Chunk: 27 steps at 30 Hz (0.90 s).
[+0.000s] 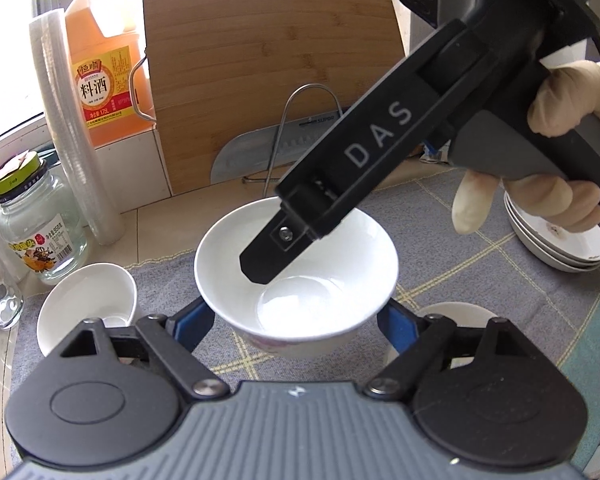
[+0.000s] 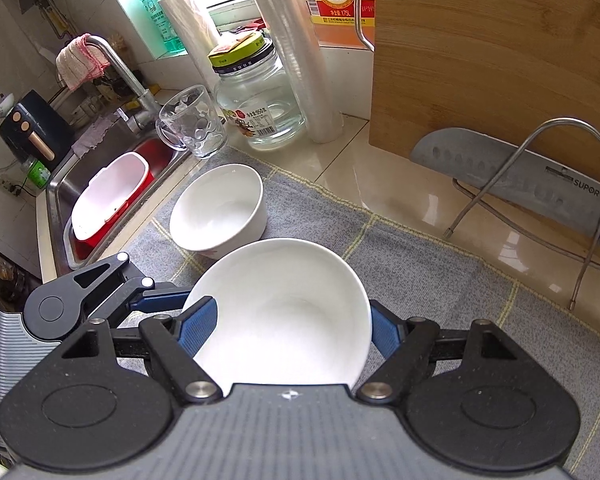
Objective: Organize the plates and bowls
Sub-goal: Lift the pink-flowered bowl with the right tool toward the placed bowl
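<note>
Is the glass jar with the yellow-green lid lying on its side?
No. The glass jar stands upright on the counter, lid on top, beside the glass mug.

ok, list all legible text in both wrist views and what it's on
"DAS": right gripper body.
"SUPOR": cleaver blade.
"料酒", "1.75L": orange bottle label; brand characters above unclear.
"950": glass jar label; rest too small.
Green pump bottle: unreadable.

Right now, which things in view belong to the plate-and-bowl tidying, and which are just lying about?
Job: held white bowl, second white bowl, stacked plates.

Lying about: glass jar, cooking wine bottle, cutting board, cleaver, glass mug.
</note>
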Tool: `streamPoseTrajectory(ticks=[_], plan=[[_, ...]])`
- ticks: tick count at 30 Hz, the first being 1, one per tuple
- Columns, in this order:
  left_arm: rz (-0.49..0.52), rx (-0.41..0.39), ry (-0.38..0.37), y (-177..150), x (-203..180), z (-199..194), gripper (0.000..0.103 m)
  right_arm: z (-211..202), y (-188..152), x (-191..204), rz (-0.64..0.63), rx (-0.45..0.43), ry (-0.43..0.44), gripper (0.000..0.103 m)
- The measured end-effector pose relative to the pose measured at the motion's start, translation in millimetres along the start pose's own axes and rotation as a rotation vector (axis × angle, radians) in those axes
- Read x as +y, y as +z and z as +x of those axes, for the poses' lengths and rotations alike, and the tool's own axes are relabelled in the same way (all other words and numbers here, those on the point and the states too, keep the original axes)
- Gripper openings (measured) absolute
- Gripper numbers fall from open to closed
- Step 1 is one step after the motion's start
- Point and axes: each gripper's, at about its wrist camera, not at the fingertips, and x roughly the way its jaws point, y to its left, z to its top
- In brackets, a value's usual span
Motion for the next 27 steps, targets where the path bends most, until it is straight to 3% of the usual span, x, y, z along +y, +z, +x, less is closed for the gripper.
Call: streamPoseTrajectory(ticks=[11,27], plan=[[0.047,-0.021,-0.042,-4,-27,-23,0.088,-40,-34,12,0.025,-0.048,-0.03,0.084],[0.092,-0.024,-0.092,-14,-56,-41,0.088,-67,-71,20,0.07,-0.084,-0.062,0.089]])
